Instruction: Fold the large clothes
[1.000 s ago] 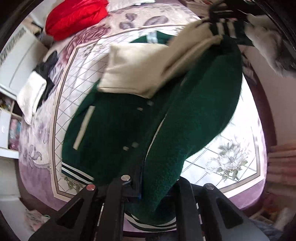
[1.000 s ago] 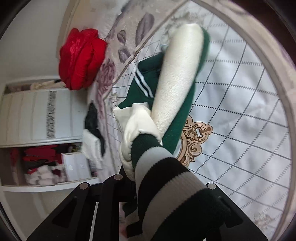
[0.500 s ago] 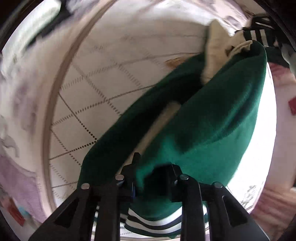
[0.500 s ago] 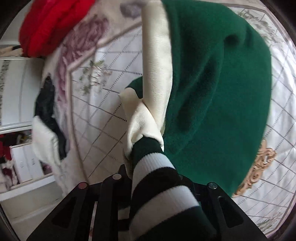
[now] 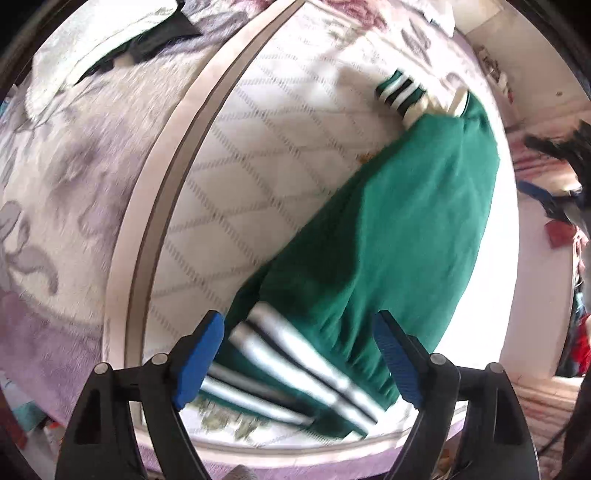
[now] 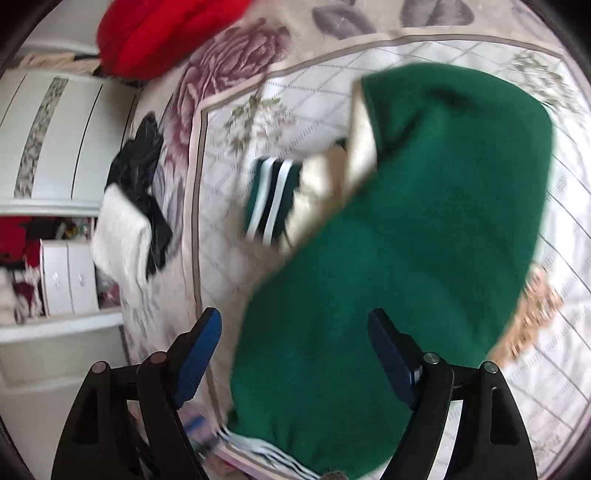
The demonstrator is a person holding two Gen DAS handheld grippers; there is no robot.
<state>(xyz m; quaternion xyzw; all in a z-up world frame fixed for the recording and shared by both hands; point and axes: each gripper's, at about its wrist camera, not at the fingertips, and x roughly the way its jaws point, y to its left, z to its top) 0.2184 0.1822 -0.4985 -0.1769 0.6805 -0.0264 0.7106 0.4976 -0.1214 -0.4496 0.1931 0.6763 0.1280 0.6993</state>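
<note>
A dark green varsity jacket [image 5: 388, 236] with cream sleeves and striped cuffs lies folded over on the quilted bedspread [image 5: 258, 166]. Its striped hem [image 5: 295, 369] lies below my left gripper [image 5: 299, 354], whose jaws are opening; the blue pads [image 5: 199, 362] stand wide apart and press nothing. In the right wrist view the jacket [image 6: 424, 240] spreads under my right gripper [image 6: 295, 354], jaws also opening, pads clear of the cloth. A striped cuff [image 6: 273, 199] and cream sleeve [image 6: 325, 184] stick out at the jacket's left side.
A red garment [image 6: 162, 33] lies at the bed's far corner. A black and white pile of clothes [image 6: 133, 206] sits near the bed's left edge. A white wardrobe [image 6: 55, 140] and open shelves [image 6: 44, 280] stand beside the bed.
Both grippers let go of the jacket and their jaws spread wide. The jacket, carried across the bed and folded over, now lies flat with cuff and hem free.
</note>
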